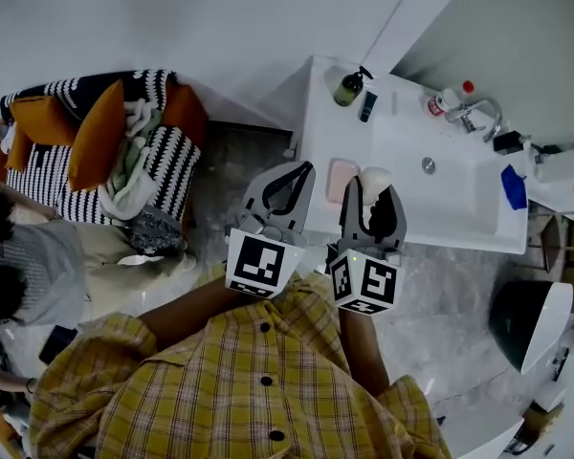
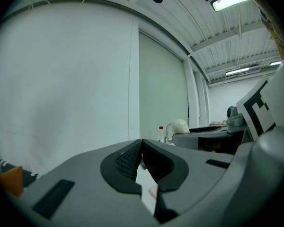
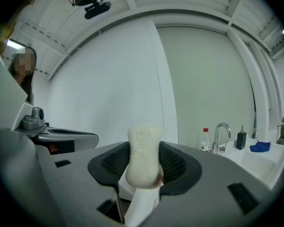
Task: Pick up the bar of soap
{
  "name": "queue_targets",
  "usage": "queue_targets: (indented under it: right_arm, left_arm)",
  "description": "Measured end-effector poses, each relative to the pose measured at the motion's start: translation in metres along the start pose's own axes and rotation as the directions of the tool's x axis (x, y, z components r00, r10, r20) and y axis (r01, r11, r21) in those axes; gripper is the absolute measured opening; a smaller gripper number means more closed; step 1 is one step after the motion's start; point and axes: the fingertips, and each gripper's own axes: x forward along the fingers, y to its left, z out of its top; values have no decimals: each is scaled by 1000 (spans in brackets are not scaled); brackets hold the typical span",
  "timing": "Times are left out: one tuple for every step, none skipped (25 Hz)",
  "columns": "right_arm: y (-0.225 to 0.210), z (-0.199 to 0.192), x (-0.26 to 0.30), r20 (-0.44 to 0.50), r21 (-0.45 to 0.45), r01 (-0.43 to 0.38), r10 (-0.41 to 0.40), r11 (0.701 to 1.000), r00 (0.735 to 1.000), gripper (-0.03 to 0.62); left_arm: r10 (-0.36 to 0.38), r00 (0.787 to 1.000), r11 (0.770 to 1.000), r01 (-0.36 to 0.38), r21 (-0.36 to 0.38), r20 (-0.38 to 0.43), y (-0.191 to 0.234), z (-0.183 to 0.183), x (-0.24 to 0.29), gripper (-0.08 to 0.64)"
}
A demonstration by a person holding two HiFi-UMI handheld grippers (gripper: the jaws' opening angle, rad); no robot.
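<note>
Now in the right jaws: one bar of soap

Squeezed between the ribbed pads of the right hand-held gripper [image 3: 144, 167]: the bar of soap [image 3: 144, 157], caught by its two side edges at the pinched middle, stamped face toward the camera, top end standing clear above the jaws. From the head view, held up off the white surface [image 1: 320, 132], just beside the pink dish [image 1: 342, 180].

Probably light and stiff, hard enough to bear a firm squeeze. Waxy, though, so likely slippery if damp, and apt to dent or shoot out under too much force. Best taken right where it is taken now, at the narrow waist, where the curved sides should stop it sliding either way.

Closed tip to tip on nothing: the left hand-held gripper [image 2: 142, 151], idle alongside.

By count — one bar of soap, one dish, two hand-held grippers, one tap [image 1: 478, 113], one dark pump bottle [image 1: 349, 88], one small red-capped bottle [image 1: 447, 98].
</note>
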Motion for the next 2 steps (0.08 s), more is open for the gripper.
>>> queue_targets:
  right_arm:
    - [-1,1,0,3,1,0,0,1000,1000,198]
    - [-2,1,-1,5,2,-1,1,1000,1000,198]
  left_arm:
    - [0,1000,1000,0,1,1,-1,1,1,12]
    - [1,1000,1000,-1,2,2,-2,1,1,12]
